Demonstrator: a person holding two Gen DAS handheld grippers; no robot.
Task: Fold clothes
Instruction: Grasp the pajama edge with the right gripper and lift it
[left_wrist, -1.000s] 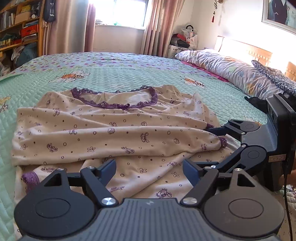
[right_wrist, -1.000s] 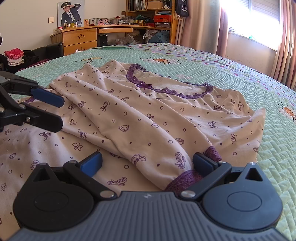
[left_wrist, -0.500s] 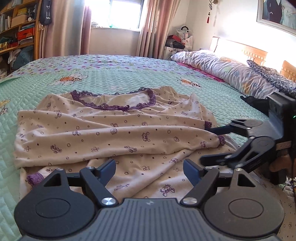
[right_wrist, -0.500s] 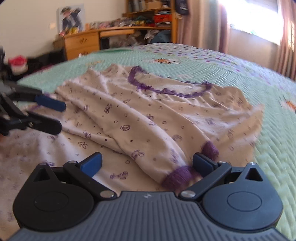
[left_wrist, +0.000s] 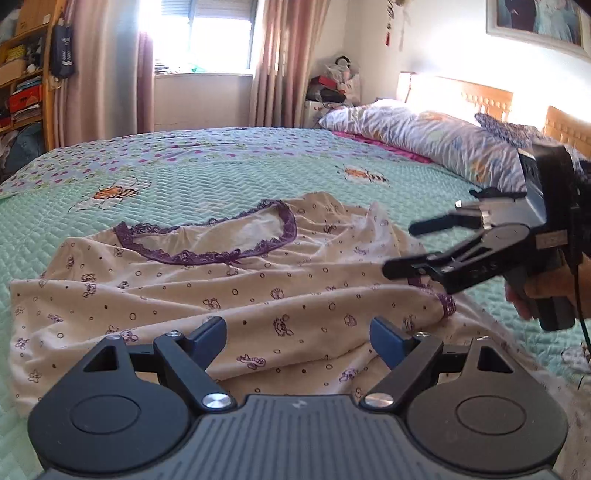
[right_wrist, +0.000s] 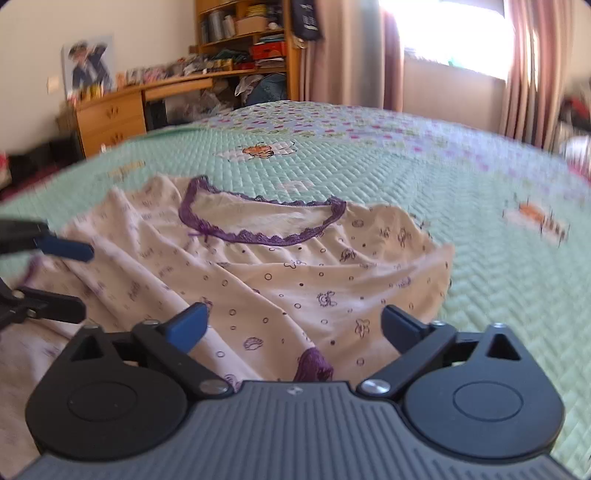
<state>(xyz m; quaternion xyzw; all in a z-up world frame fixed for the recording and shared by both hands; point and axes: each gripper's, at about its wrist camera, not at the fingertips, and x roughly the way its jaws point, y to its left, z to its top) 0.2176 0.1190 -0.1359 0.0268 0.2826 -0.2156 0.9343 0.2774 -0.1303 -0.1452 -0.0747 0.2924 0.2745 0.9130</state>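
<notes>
Left wrist view, both tools spread empty above nightshirt, pillows beyond, quilt beneath.

I see a green quilt covering the bed, pillows by the headboard, curtains beside a bright window, and a cluttered wooden desk under shelves.
</notes>
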